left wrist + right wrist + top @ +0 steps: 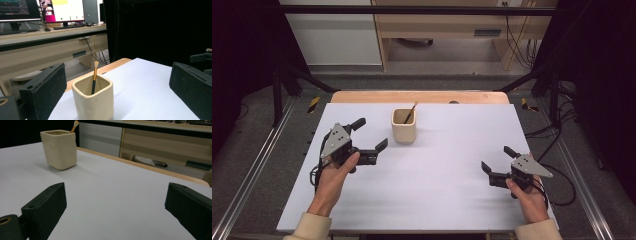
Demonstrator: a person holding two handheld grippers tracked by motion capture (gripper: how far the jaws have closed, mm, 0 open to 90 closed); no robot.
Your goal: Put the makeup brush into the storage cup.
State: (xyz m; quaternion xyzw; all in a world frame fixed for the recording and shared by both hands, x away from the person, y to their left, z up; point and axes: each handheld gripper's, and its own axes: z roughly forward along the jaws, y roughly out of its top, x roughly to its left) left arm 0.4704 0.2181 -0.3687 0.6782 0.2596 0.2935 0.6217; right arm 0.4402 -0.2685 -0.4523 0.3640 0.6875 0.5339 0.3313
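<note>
A cream square cup [404, 126] stands at the back middle of the white table top [437, 170], with a thin brush [411, 112] leaning inside it, bristle end up. My left gripper [370, 134] hovers just left of the cup, open, jaws pointing toward it. From the left gripper view the cup [93, 101] and brush [94, 78] sit close ahead between the wide-apart jaws, untouched. My right gripper [497, 159] is open near the table's right front, empty. In the right gripper view the cup [60, 148] is far off at upper left.
A wooden strip [419, 96] edges the table's far side. Beyond it stands a wooden desk [447, 30]; monitors [63, 11] sit on a desk in the left gripper view. Black frame posts [277, 85] and floor cables [557, 130] flank the table.
</note>
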